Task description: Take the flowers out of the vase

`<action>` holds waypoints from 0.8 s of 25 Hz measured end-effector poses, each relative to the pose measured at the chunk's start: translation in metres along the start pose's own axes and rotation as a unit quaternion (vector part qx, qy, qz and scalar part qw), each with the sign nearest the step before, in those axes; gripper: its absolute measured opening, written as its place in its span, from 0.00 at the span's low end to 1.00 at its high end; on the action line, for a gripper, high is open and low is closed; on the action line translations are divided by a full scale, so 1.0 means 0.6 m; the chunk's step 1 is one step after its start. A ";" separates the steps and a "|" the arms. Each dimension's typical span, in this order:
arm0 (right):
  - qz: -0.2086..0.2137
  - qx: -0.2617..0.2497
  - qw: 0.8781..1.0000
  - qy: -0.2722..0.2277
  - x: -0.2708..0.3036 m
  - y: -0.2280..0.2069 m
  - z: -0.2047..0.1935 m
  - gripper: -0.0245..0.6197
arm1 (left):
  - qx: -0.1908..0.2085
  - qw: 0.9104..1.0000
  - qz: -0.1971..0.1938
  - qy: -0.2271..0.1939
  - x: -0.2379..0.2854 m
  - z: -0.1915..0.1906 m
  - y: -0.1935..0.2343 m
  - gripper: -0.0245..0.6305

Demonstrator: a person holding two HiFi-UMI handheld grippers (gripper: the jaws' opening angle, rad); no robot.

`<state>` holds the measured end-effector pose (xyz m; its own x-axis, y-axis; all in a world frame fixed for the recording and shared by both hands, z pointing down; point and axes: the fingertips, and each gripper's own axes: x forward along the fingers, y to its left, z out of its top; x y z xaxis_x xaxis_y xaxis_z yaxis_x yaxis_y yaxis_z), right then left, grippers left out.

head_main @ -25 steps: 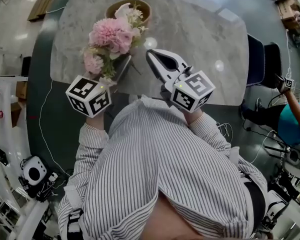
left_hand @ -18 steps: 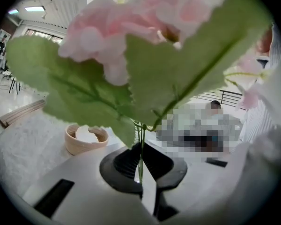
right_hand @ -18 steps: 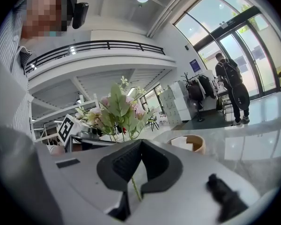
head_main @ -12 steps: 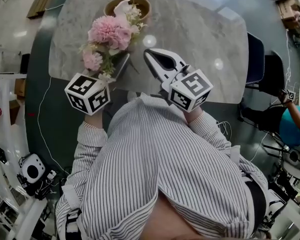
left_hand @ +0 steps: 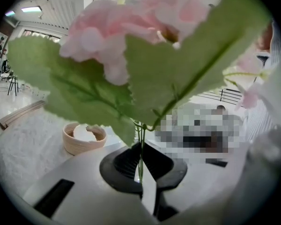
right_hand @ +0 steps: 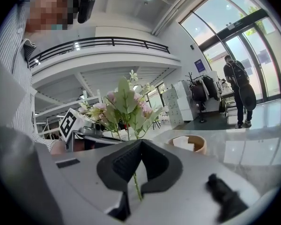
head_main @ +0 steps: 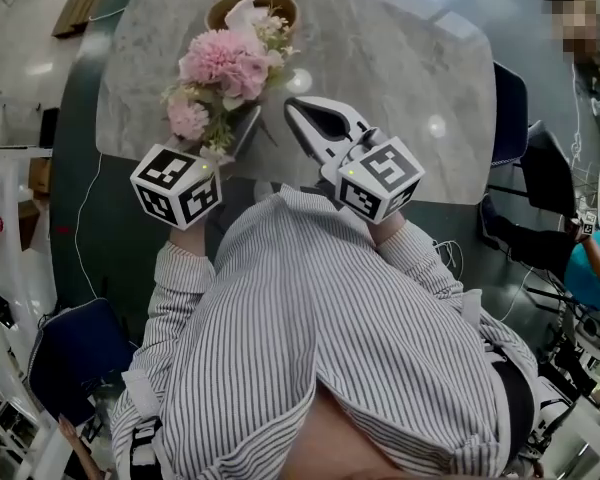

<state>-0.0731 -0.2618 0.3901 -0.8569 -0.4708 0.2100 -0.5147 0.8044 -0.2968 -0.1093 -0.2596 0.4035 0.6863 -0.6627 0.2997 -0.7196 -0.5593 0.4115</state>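
Note:
A bunch of pink flowers (head_main: 218,66) with green leaves hangs over the marble table (head_main: 400,58), near its front left. My left gripper (head_main: 250,123) is shut on the bunch's thin green stems (left_hand: 140,159), and the blooms (left_hand: 117,36) fill the left gripper view. The vase (head_main: 280,3), a low tan bowl with something white inside, stands just beyond the flowers, also visible as the vase (left_hand: 83,138) and the vase (right_hand: 189,144). My right gripper (head_main: 293,111) is right of the bunch, its jaws closed with a thin green stem (right_hand: 136,185) between them. The flowers (right_hand: 126,108) show just past its tips.
The person's striped shirt (head_main: 320,338) fills the near part of the head view. Dark chairs (head_main: 512,118) stand at the table's right edge, and a person in teal (head_main: 592,268) is further right. A dark blue chair (head_main: 75,353) is at lower left.
Both grippers and the bunch have stayed almost in place. A dark blue chair has come into the lower left, and the person at the right has shifted.

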 end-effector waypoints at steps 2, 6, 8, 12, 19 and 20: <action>0.008 -0.001 1.000 0.001 0.000 0.004 -0.001 0.06 | -0.002 1.000 0.000 0.000 0.001 0.000 -0.001 0.07; 0.015 0.003 1.000 0.001 -0.003 0.003 -0.003 0.06 | 0.000 1.000 0.000 -0.001 0.004 -0.002 -0.004 0.07; 0.014 0.004 1.000 -0.001 -0.004 0.002 -0.004 0.06 | 0.001 1.000 0.000 -0.001 0.005 -0.003 -0.004 0.07; 0.014 0.001 1.000 0.003 -0.004 0.001 -0.005 0.06 | 0.001 1.000 0.000 -0.001 0.005 -0.004 -0.006 0.07; 0.015 0.001 1.000 0.004 -0.005 0.001 -0.004 0.06 | 0.000 1.000 0.002 -0.003 0.004 -0.001 -0.007 0.07; 0.015 0.001 1.000 0.004 -0.005 0.000 -0.004 0.06 | 0.001 1.000 0.002 -0.002 0.004 -0.001 -0.007 0.07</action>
<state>-0.0708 -0.2595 0.3917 -0.8713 -0.4441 0.2089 -0.4896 0.8167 -0.3056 -0.1047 -0.2583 0.4033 0.6828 -0.6673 0.2975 -0.7228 -0.5576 0.4084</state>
